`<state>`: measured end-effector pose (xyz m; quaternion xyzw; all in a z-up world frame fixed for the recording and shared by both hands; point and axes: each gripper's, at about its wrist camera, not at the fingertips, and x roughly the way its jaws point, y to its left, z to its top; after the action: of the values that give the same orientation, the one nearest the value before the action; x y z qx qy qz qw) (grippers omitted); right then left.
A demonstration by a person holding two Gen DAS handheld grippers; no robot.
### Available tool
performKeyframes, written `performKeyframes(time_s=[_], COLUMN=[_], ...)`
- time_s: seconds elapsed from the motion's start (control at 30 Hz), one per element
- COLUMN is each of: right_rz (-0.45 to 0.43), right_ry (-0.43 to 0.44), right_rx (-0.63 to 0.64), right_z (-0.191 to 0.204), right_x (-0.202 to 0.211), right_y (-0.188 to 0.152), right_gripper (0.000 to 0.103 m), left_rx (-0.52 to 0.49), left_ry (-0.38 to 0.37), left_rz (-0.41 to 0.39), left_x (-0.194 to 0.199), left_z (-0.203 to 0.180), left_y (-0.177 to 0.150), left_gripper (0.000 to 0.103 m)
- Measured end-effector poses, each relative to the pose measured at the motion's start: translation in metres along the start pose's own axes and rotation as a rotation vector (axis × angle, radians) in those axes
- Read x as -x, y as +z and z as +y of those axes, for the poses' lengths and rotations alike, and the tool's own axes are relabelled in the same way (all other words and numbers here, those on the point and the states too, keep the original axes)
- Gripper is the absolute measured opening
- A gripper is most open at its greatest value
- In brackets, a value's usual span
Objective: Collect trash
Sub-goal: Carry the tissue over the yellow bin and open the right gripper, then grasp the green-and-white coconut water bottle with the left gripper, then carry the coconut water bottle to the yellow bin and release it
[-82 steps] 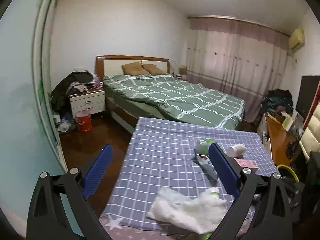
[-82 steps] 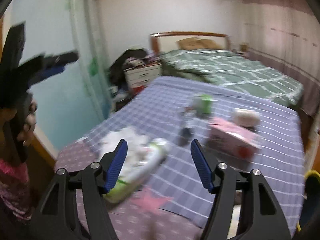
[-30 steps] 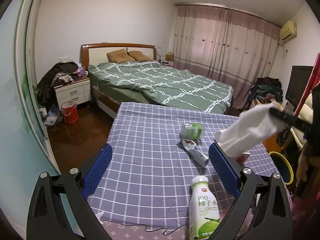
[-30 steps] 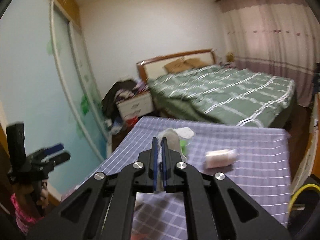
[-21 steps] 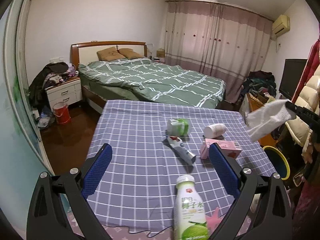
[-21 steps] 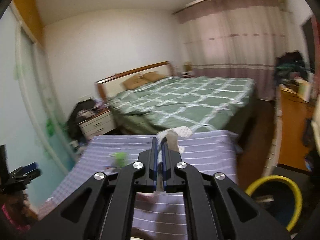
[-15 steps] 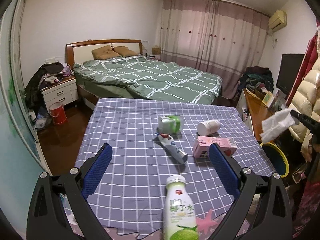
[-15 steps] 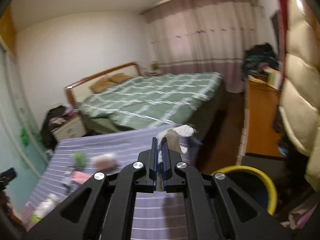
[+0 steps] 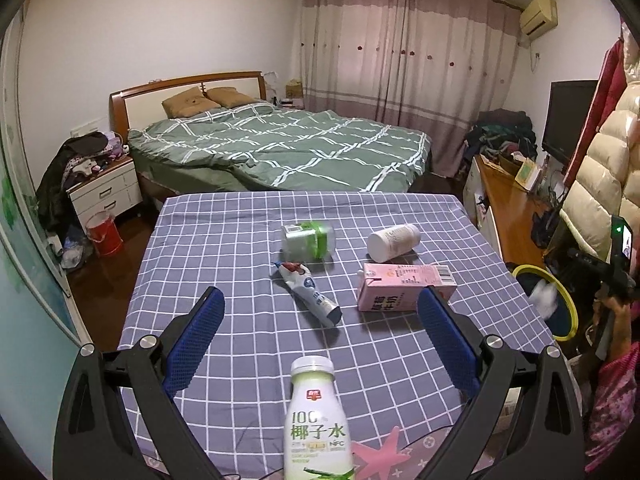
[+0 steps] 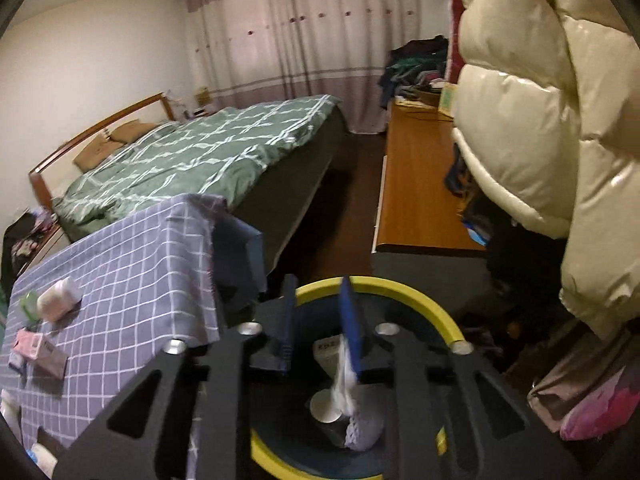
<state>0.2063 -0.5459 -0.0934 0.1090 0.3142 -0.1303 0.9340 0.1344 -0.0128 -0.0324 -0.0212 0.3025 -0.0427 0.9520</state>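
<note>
My right gripper (image 10: 318, 294) is open above a yellow-rimmed trash bin (image 10: 412, 294). White crumpled tissue (image 10: 346, 380) drops from its right finger into the bin, blurred; it also shows over the bin in the left wrist view (image 9: 543, 295). My left gripper (image 9: 320, 316) is open and empty over the checked table (image 9: 224, 240). On the table lie a green-labelled jar (image 9: 307, 235), a white cup (image 9: 394, 237), a pink milk carton (image 9: 404, 286) and a squeezed tube (image 9: 310, 294). A coconut water bottle (image 9: 317, 420) stands at the front edge between my left fingers.
The bin (image 9: 560, 304) stands on the floor at the table's right side, by a wooden desk (image 10: 416, 184) and a hanging cream puffer jacket (image 10: 540, 120). A green bed (image 9: 280, 148) lies behind the table. A nightstand (image 9: 106, 192) and red bucket (image 9: 104, 232) stand far left.
My right gripper picked the tissue off the table, carried it right to the bin, and opened; the tissue now falls. My left gripper moved right along the table.
</note>
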Motion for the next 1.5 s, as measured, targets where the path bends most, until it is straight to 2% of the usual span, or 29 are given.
performKeyframes(time_s=[0.1,0.2,0.27,0.3,0.43,0.53,0.73,0.9,1.13,1.33,1.4,1.47,1.5], right_rz=[-0.014,-0.033,-0.083,-0.103,-0.200,-0.253,-0.233,-0.233,-0.230,-0.221,-0.211,-0.203,-0.204], right_ry=[-0.034,0.037,0.090,0.109,0.153,0.109,0.092,0.098,0.107,0.115,0.116,0.119,0.119], right_rx=[-0.029,-0.118,-0.155,-0.160,-0.118,-0.032,-0.006,-0.002,0.016,0.015,0.023,0.029,0.032], right_z=[0.006,0.021,0.039,0.047,0.089,0.112,0.118,0.118,0.120,0.119,0.120,0.122,0.122], right_x=[0.000,0.013,0.026,0.030,0.047,0.050,0.042,0.039,0.038,0.037,0.036,0.035,0.036], right_y=[0.000,0.004,0.005,0.004,-0.002,-0.008,-0.010,-0.014,-0.016,-0.016,-0.016,-0.016,-0.017], right_gripper=[0.033,0.035,0.047,0.049,0.052,0.056,0.056,0.056,0.056,0.056,0.056,0.056,0.056], left_rx=[-0.006,-0.005,-0.003,-0.004,-0.017,-0.040,-0.052,-0.044,-0.031,-0.021,-0.007,0.010,0.008], left_ry=[-0.004,-0.007,-0.013,-0.016,-0.016,-0.006,0.075,0.102,0.099,0.102,0.100,0.080,0.081], left_rz=[0.005,0.011,0.019,0.024,0.061,0.096,0.195,0.282,0.355,0.353,0.342,0.325,0.317], left_x=[-0.002,-0.005,-0.007,-0.009,-0.018,-0.023,-0.031,-0.033,-0.035,-0.032,-0.031,-0.030,-0.029], left_z=[-0.003,-0.005,-0.005,-0.005,-0.005,-0.006,0.001,0.006,0.003,0.003,0.006,0.008,0.009], left_y=[-0.001,-0.002,-0.005,-0.006,-0.016,-0.029,-0.061,-0.090,-0.127,-0.139,-0.141,-0.140,-0.141], left_gripper=[0.096,0.096,0.096,0.096,0.096,0.096,0.096,0.095,0.093,0.080,0.073,0.059,0.057])
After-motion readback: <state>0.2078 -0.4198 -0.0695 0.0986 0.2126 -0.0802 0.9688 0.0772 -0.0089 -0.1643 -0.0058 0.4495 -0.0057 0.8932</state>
